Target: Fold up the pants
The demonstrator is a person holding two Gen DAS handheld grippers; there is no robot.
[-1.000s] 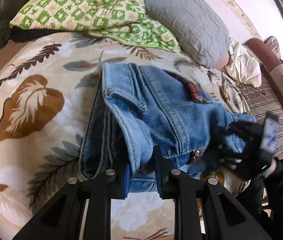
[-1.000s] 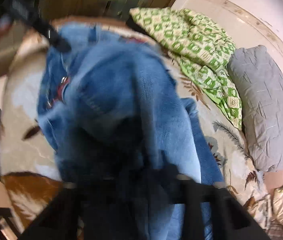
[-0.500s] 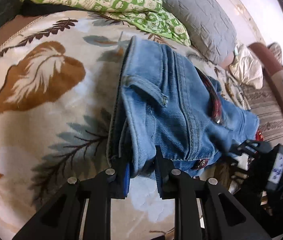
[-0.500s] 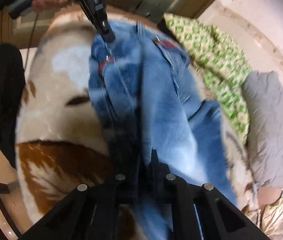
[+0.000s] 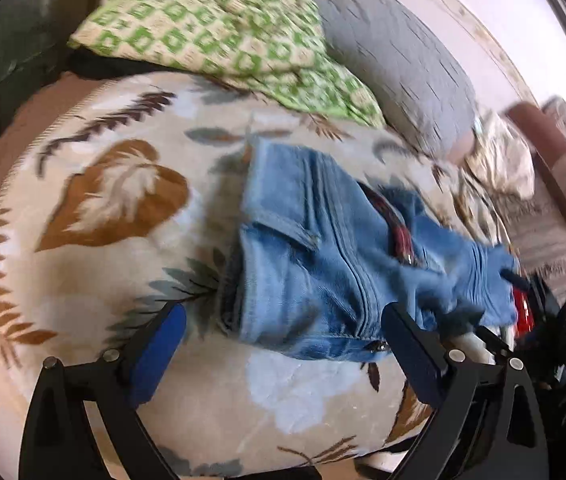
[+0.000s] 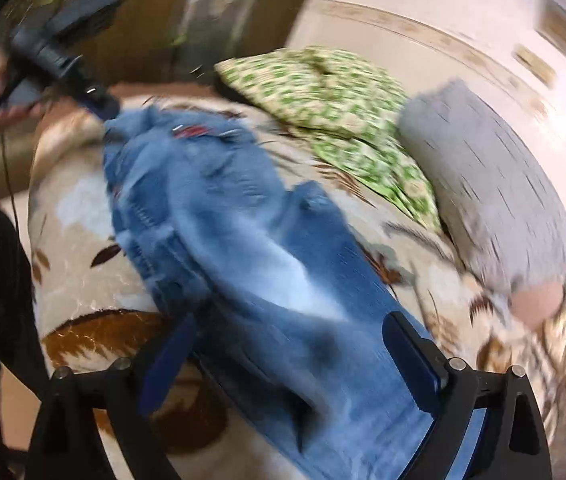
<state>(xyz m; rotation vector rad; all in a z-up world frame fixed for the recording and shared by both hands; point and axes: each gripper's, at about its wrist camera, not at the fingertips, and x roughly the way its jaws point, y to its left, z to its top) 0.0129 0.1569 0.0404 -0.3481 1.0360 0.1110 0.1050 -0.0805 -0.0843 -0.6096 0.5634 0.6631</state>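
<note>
Pants (image 5: 335, 264): folded blue denim, lying on the leaf-print bed (image 5: 95, 280).
Left gripper (image 5: 283, 344): jaws opening wide, gripping nothing.
Right gripper (image 6: 287, 364): jaws opening, pants between them, unpressed.

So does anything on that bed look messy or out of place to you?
The jeans lie folded but rumpled on the leaf-print blanket, one corner hanging over the bed's edge. The green quilt is bunched by the grey pillow. Nothing looks spilled or damaged.
</note>
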